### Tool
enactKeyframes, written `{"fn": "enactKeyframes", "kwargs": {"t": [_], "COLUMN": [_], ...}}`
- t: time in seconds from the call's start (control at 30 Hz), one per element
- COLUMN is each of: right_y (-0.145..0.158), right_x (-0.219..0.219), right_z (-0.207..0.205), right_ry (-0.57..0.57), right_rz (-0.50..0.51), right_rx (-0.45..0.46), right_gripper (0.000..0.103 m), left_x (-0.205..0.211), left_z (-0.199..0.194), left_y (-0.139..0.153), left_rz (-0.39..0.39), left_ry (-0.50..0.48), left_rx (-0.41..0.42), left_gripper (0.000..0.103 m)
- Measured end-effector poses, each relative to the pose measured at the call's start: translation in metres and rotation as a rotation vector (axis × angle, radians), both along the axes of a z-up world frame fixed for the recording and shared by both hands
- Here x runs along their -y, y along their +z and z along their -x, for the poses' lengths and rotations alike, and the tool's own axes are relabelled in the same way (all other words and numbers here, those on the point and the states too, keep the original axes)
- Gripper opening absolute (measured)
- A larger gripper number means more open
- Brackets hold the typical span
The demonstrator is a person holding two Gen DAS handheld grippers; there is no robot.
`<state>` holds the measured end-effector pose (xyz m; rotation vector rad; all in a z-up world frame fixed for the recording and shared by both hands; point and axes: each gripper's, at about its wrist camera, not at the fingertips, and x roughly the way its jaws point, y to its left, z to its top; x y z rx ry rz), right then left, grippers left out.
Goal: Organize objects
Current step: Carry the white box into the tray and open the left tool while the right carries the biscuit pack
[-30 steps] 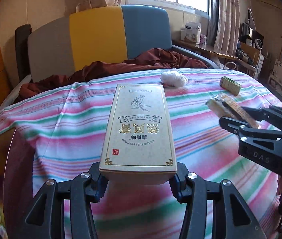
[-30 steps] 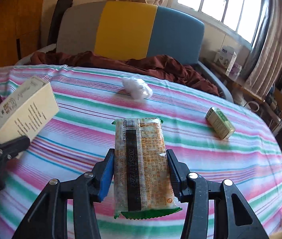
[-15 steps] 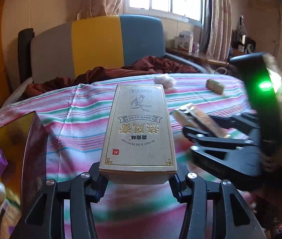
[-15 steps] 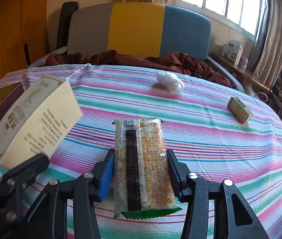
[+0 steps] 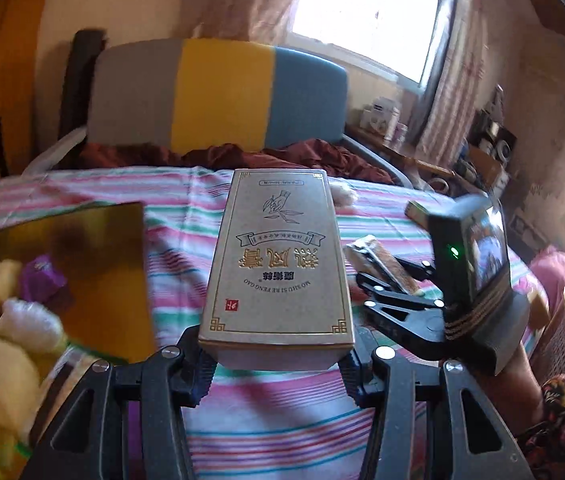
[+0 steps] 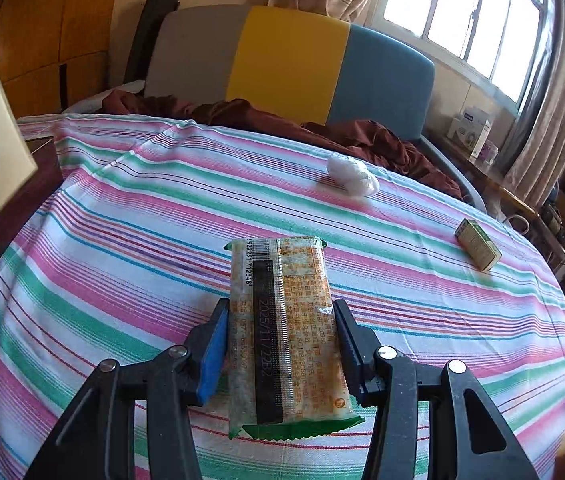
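My left claw pinches the tan box, held above the striped tabletop; open gold box of wrapped sweets just left of it. My right claw pinches the snack packet; white wad and small green carton lie ahead, rightward.
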<state>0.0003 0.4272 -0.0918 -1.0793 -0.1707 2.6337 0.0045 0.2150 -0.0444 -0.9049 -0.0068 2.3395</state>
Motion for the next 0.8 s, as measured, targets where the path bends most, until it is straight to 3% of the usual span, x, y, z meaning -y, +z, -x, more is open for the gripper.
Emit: {"fn": "enactKeyframes", "kwargs": {"t": [0.2,0.43,0.67,0.8], "right_y": [0.002,0.01,0.006,0.003], "right_x": [0.006,0.009,0.009,0.012], "right_z": [-0.002,-0.013,-0.01,-0.008], "right_ry": [0.023,0.035,0.026,0.032], "right_rz": [-0.01,-0.004,-0.001,-0.016], "right_rx": [-0.012,-0.077,-0.052,-0.037], "right_gripper": [0.05,0.05,0.05,0.05], "left_x": [0.041,0.073,0.077,0.074], "left_z": [0.031,0.081,0.113,0.117], "left_y": [0.003,-0.01,-0.026,-0.029], "left_rz": [-0.061,-0.053,-0.035,-0.001], "left_ry": [0.114,0.238,0.253,0.267], "left_rx": [0.087,0.194,0.305,0.325], "left_gripper": [0.051,0.051,0.052,0.053]}}
